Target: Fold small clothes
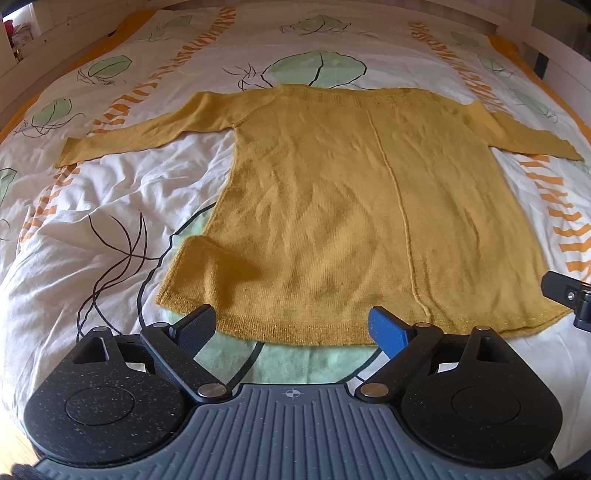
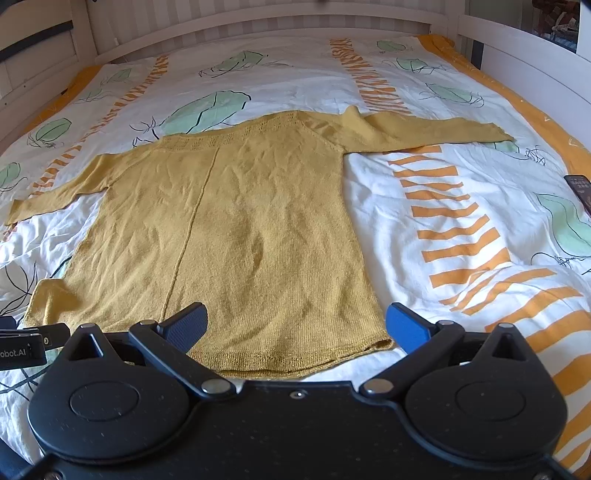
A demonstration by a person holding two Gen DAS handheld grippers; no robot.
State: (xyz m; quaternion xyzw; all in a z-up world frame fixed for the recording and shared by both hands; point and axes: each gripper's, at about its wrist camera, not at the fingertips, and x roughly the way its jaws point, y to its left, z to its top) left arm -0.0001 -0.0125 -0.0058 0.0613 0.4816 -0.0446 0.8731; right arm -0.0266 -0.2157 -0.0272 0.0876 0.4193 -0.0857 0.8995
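A mustard yellow knit sweater (image 1: 351, 206) lies flat on the bed, neck at the far side, both sleeves spread out sideways; it also shows in the right wrist view (image 2: 236, 236). Its near left hem corner (image 1: 195, 258) is slightly folded up. My left gripper (image 1: 295, 328) is open and empty, just in front of the hem's left half. My right gripper (image 2: 295, 328) is open and empty, just in front of the hem's right corner. Part of the right gripper shows at the right edge of the left wrist view (image 1: 569, 295).
A white duvet (image 2: 424, 240) with orange stripes and green leaf prints covers the bed. A white bed frame (image 2: 258, 26) runs along the far side and the right. A dark remote-like object (image 2: 580, 188) lies at the right edge.
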